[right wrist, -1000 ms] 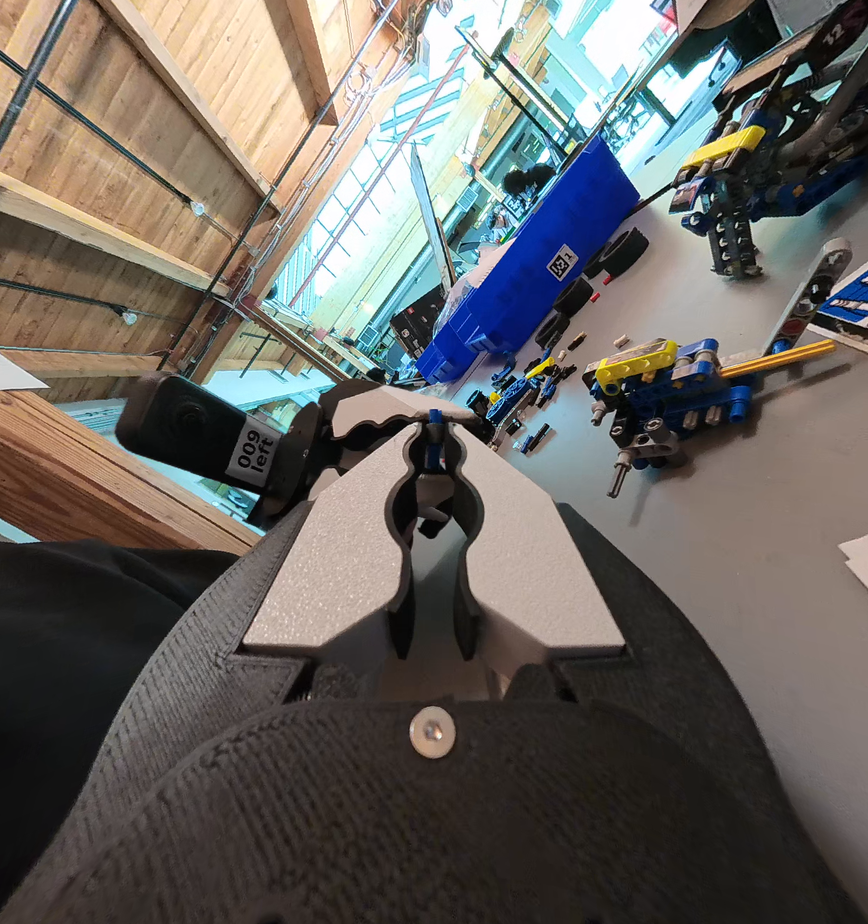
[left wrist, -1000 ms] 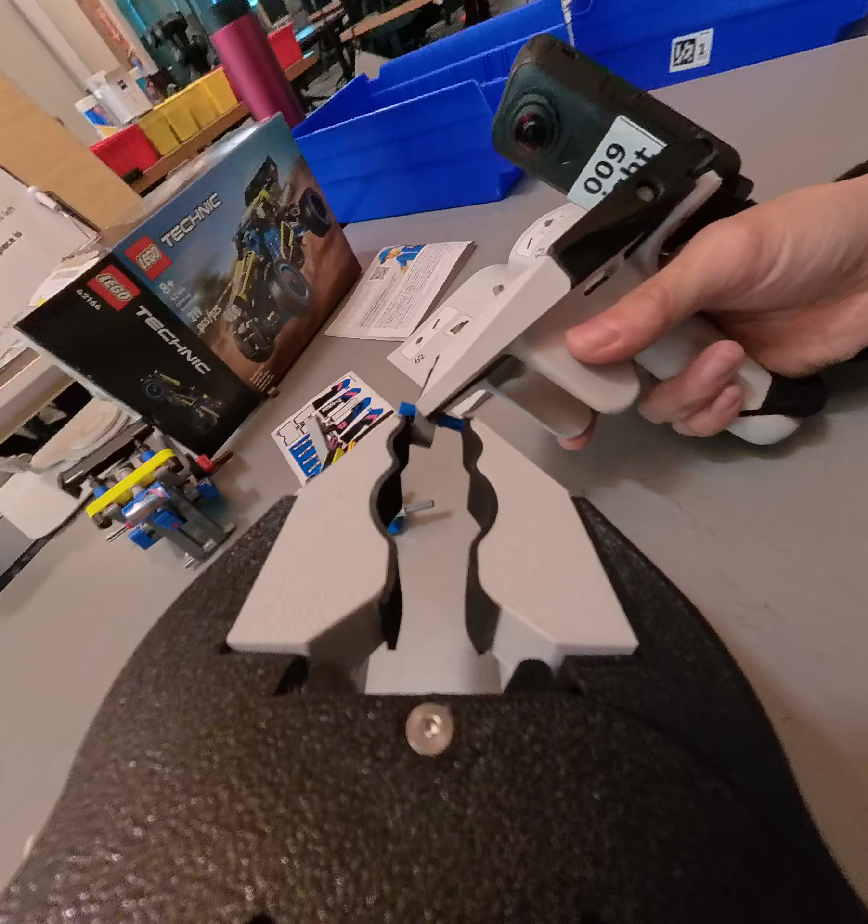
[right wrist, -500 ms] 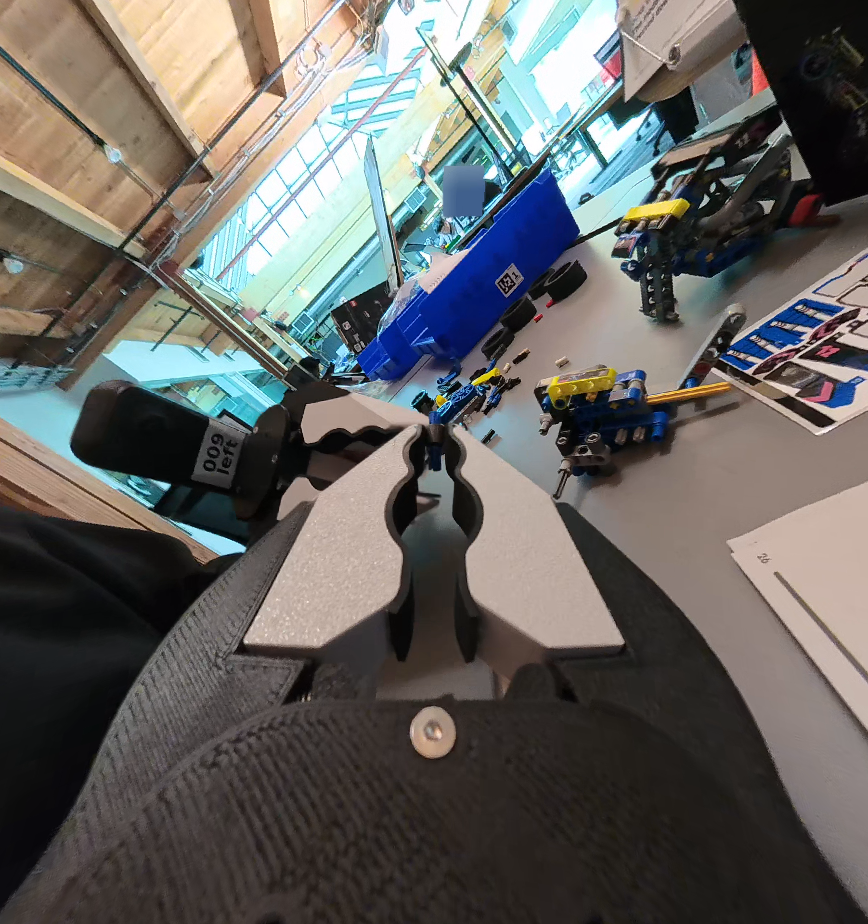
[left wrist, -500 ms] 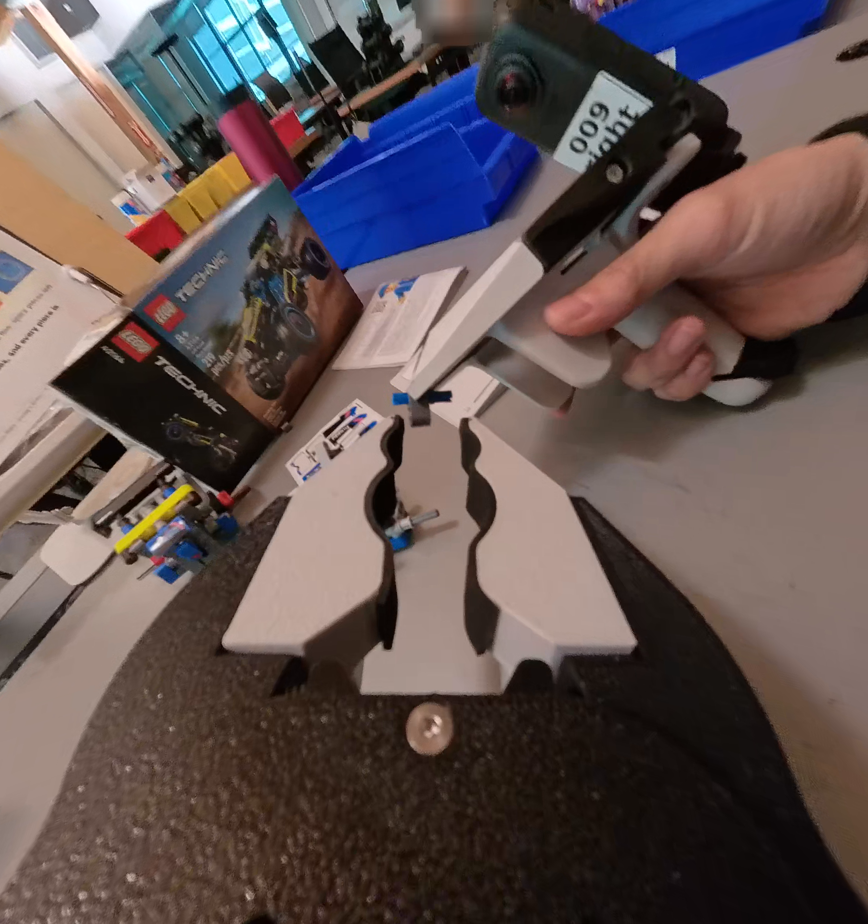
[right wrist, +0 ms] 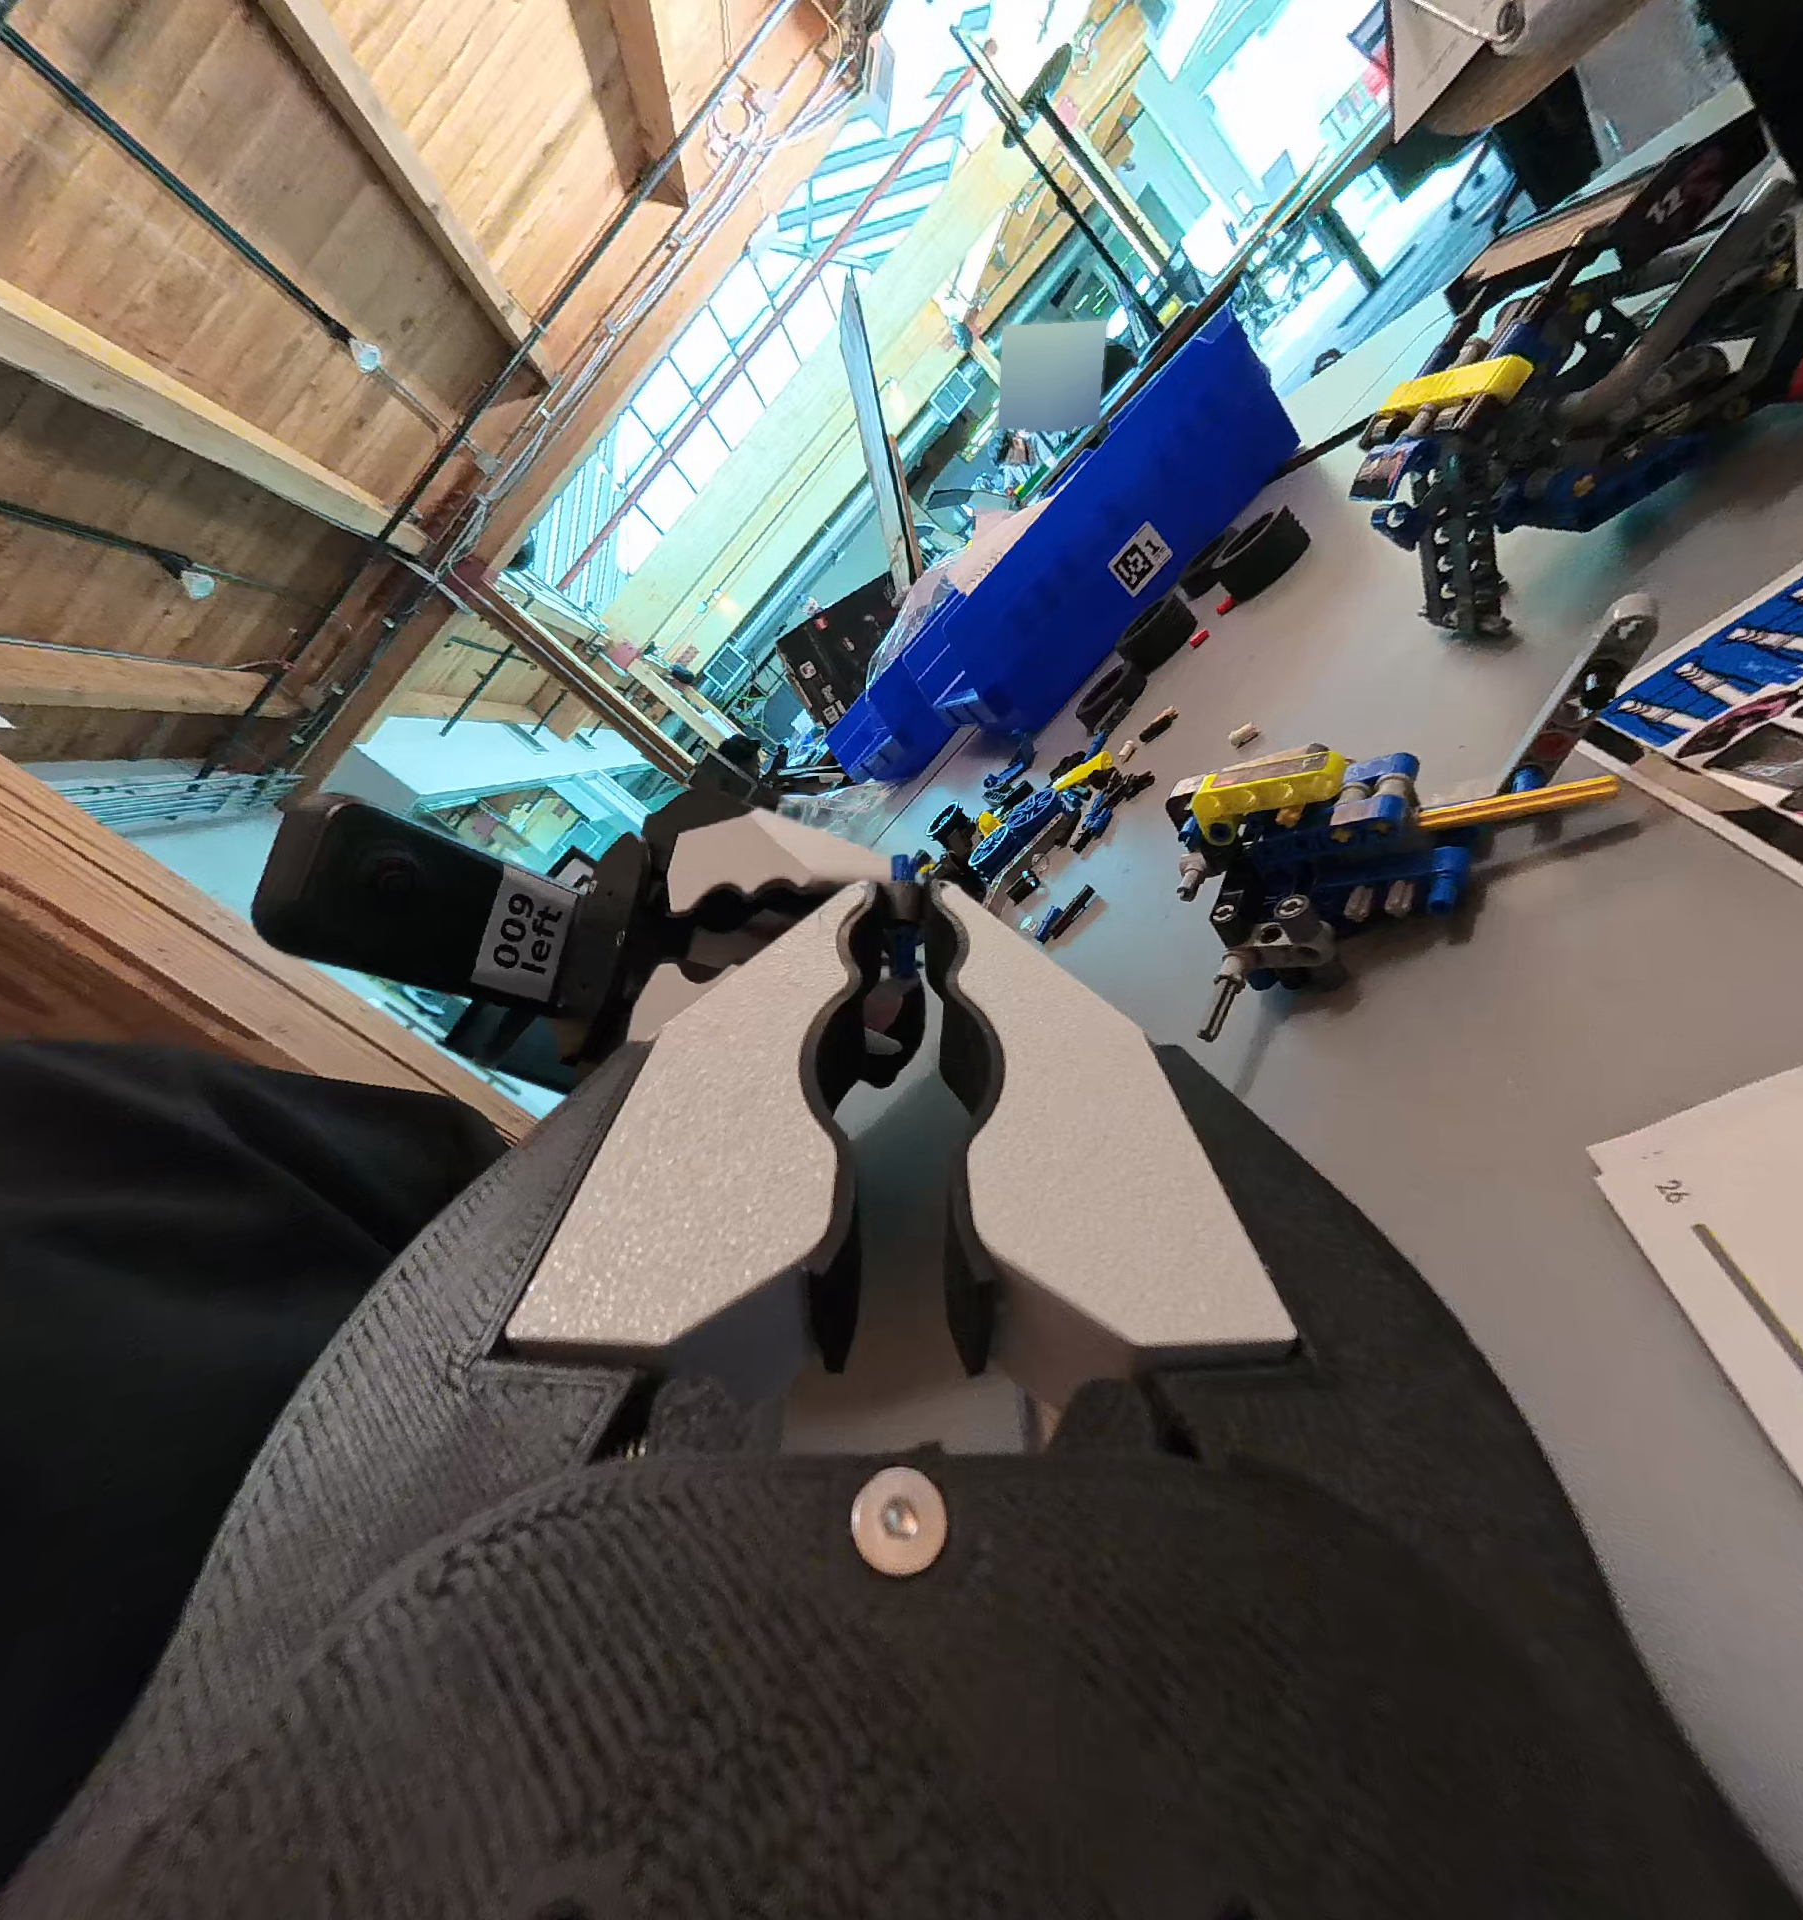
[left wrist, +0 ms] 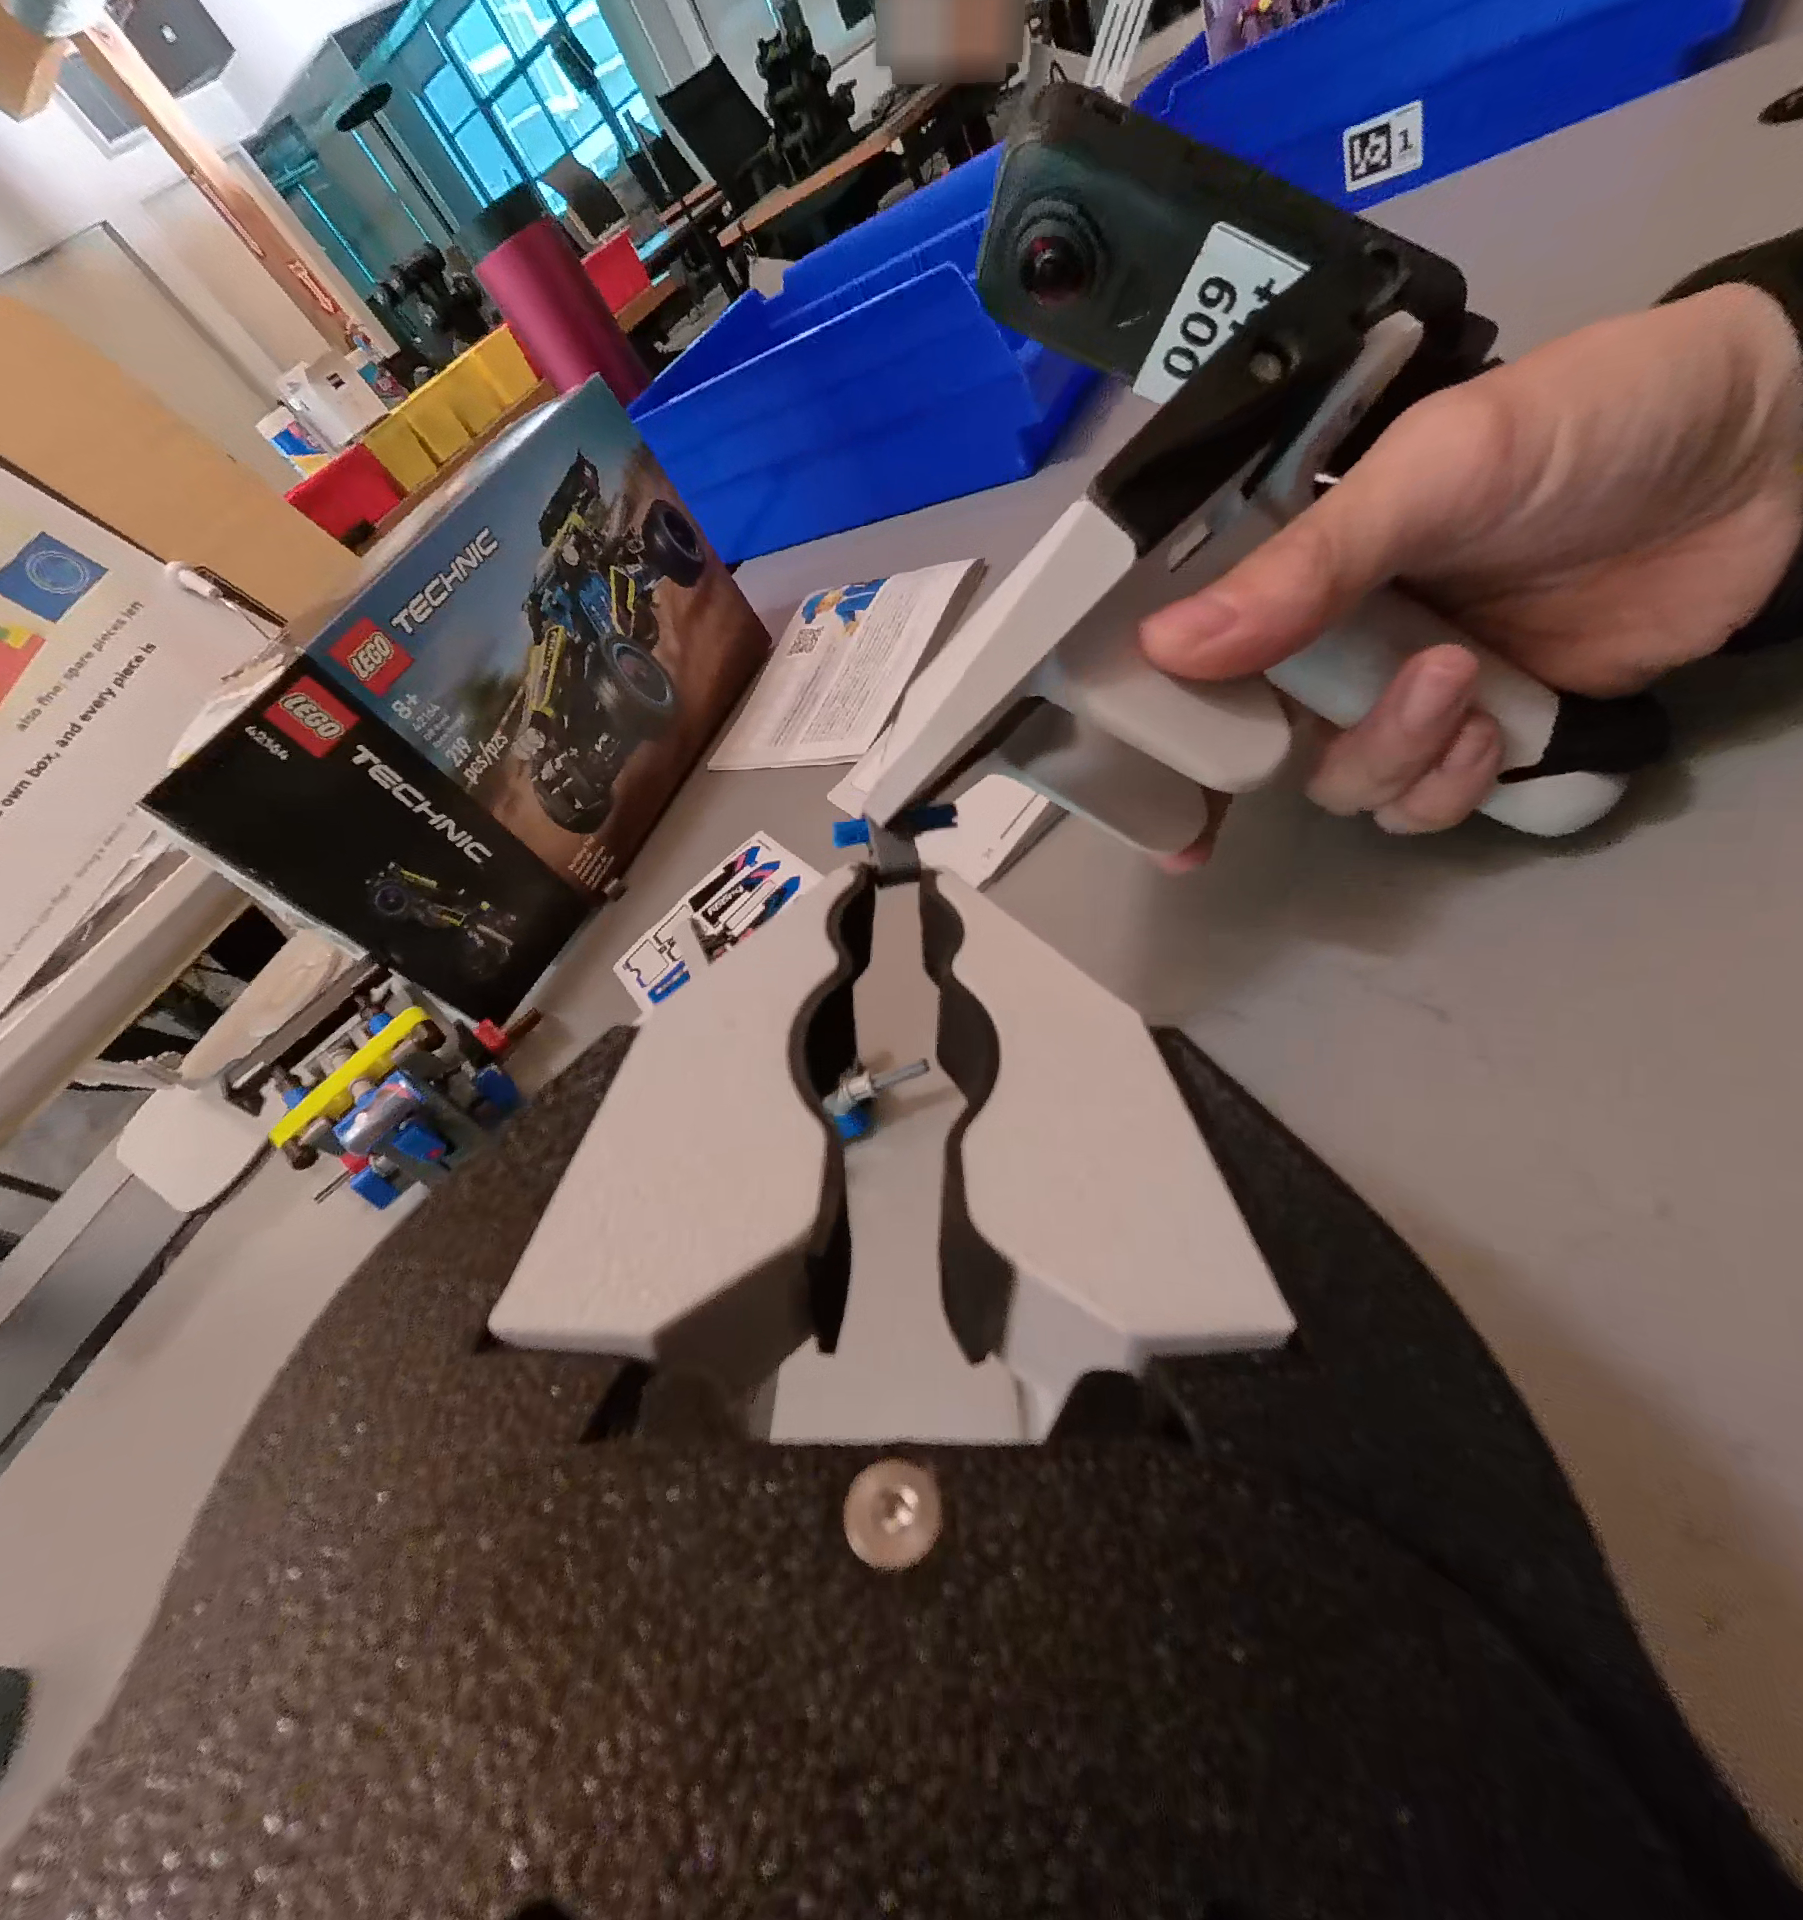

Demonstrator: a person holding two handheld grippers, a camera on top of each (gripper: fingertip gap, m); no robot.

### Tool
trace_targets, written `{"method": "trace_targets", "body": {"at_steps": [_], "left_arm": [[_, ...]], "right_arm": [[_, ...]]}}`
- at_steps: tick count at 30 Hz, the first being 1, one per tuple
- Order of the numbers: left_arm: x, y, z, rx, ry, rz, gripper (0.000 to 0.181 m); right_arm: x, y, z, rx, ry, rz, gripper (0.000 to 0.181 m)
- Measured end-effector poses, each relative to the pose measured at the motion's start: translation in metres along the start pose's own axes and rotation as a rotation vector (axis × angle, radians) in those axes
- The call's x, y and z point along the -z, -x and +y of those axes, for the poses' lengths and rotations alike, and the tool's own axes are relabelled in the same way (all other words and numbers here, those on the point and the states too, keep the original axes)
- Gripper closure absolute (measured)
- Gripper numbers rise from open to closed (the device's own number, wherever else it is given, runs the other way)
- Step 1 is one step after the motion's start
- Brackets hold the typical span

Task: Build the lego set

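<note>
In the left wrist view my left gripper (left wrist: 894,871) is shut on a small dark grey piece (left wrist: 895,860) at its tips. A small grey and blue pin (left wrist: 869,1089) shows in the gap between its fingers. The right gripper (left wrist: 892,821), held by a hand (left wrist: 1520,582), meets it tip to tip and pinches a blue pin (left wrist: 848,831). In the right wrist view my right gripper (right wrist: 905,902) is shut on the blue pin (right wrist: 905,940). The left gripper (right wrist: 762,883) sits just beyond its tips. Both are held above the grey table (left wrist: 1499,1039).
The set's box (left wrist: 481,707), a sticker sheet (left wrist: 710,925), paper leaflets (left wrist: 855,665) and blue bins (left wrist: 855,395) lie ahead. A blue and yellow sub-assembly (right wrist: 1302,831), a larger chassis (right wrist: 1562,457), tyres (right wrist: 1250,551), loose parts (right wrist: 1042,800) and a booklet page (right wrist: 1759,1247) lie on the table. Both grippers' tips are close together, under 4 cm apart.
Both grippers have stayed tip to tip while shifting and tilting together above the table. Each keeps its hold on its small piece.
</note>
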State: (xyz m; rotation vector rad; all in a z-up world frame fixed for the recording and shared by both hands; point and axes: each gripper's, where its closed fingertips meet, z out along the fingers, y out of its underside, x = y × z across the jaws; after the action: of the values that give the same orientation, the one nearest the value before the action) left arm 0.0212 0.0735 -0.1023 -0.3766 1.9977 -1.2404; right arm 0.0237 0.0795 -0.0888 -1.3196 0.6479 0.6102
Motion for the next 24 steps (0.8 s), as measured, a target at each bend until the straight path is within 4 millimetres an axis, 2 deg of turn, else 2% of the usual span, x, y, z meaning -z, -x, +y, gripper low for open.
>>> {"method": "trace_targets", "body": {"at_steps": [5, 8, 10, 12, 13, 15, 19, 24], "left_arm": [[0.004, 0.004, -0.002, 0.017, 0.007, -0.021, 0.176], [0.005, 0.011, 0.009, 0.087, 0.059, -0.019, 0.176], [0.005, 0.011, 0.019, 0.131, 0.108, 0.012, 0.176], [0.004, 0.009, 0.029, 0.178, 0.151, 0.046, 0.176], [0.003, 0.007, 0.032, 0.205, 0.165, 0.065, 0.176], [0.003, 0.005, 0.035, 0.253, 0.178, 0.094, 0.176], [0.003, 0.004, 0.042, 0.26, 0.219, 0.108, 0.176], [0.003, 0.002, 0.046, 0.256, 0.247, 0.128, 0.176]], "right_arm": [[0.001, 0.004, -0.001, 0.011, -0.005, -0.019, 0.175], [0.003, 0.007, -0.001, 0.137, 0.007, 0.003, 0.164], [0.005, 0.009, -0.003, 0.345, 0.042, 0.081, 0.166], [0.008, 0.004, -0.002, 0.661, 0.1, 0.218, 0.163], [0.009, 0.001, 0.001, 0.805, 0.148, 0.274, 0.163], [0.005, -0.001, 0.012, 0.986, 0.233, 0.331, 0.16], [-0.004, -0.012, 0.03, 1.065, 0.343, 0.384, 0.161], [-0.01, -0.02, 0.033, 1.101, 0.372, 0.425, 0.175]]}}
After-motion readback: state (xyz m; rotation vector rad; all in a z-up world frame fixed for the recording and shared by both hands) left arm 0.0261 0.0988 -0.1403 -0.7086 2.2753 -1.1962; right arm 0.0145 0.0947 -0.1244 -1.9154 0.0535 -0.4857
